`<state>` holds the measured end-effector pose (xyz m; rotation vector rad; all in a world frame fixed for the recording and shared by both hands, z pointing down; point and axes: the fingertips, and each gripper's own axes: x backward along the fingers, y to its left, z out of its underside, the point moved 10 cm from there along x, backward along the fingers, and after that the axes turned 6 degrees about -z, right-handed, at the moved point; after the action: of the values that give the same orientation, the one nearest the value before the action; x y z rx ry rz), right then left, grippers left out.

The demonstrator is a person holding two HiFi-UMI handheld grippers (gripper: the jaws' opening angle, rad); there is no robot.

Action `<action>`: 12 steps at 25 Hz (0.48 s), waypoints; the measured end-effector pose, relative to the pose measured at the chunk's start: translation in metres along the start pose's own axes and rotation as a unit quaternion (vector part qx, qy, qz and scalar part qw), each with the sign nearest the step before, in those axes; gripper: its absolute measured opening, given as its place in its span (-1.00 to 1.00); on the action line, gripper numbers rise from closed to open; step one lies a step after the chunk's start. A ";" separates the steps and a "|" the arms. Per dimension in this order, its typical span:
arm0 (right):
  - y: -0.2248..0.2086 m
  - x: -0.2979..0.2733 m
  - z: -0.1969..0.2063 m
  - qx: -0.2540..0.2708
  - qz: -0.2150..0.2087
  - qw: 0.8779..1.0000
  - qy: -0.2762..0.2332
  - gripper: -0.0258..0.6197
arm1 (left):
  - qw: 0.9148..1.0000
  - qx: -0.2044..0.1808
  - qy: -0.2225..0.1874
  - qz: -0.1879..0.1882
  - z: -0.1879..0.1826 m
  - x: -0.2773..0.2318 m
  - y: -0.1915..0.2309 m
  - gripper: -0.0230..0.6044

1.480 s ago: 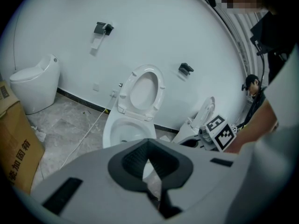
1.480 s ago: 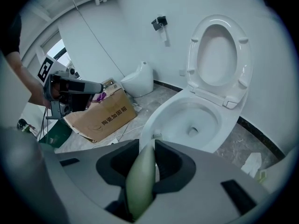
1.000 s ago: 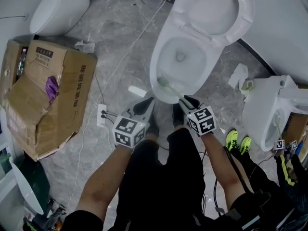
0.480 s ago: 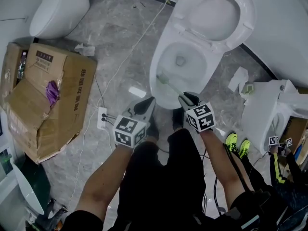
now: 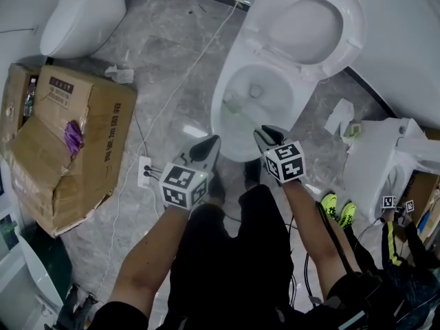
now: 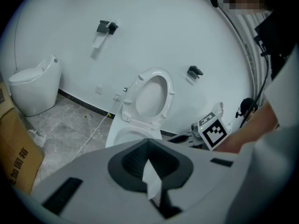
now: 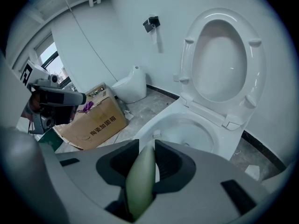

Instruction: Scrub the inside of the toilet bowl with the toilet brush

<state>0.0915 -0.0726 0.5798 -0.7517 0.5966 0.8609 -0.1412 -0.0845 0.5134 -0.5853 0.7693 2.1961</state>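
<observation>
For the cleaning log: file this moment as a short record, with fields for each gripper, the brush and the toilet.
left tongs: shut on a white scrap, probably paper; short of the bowl's front
right tongs: shut on the brush handle
brush: head down inside the bowl, near its left wall
seat: raised
floor: box to the left

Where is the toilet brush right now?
The toilet brush sits mid head view, handle clamped in the right gripper, head inside the toilet bowl near its left rim.
</observation>
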 end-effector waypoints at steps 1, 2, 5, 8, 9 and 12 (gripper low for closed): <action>-0.003 -0.001 -0.002 0.001 -0.001 1.000 -0.001 -0.58 | 1.000 0.000 0.001 0.000 -0.001 -0.002 0.000 -0.90; -0.005 -0.003 -0.004 0.002 -0.001 1.000 -0.001 -0.58 | 1.000 0.001 0.001 -0.001 -0.001 -0.004 -0.001 -0.90; -0.013 -0.006 -0.009 0.002 0.003 1.000 -0.004 -0.58 | 1.000 0.002 0.004 -0.001 -0.002 -0.009 -0.003 -0.90; -0.023 -0.008 -0.014 -0.001 0.006 1.000 -0.008 -0.58 | 1.000 0.004 0.005 -0.003 -0.003 -0.013 -0.004 -0.90; -0.025 -0.009 -0.016 -0.001 0.007 1.000 -0.008 -0.58 | 1.000 0.005 0.005 -0.004 -0.004 -0.014 -0.004 -0.90; -0.034 -0.011 -0.022 0.000 0.010 1.000 -0.009 -0.58 | 1.000 0.012 0.002 -0.010 -0.008 -0.018 -0.004 -0.90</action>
<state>0.1101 -0.1093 0.5863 -0.7379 0.5888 0.8844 -0.1253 -0.0961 0.5171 -0.5841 0.7883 2.1653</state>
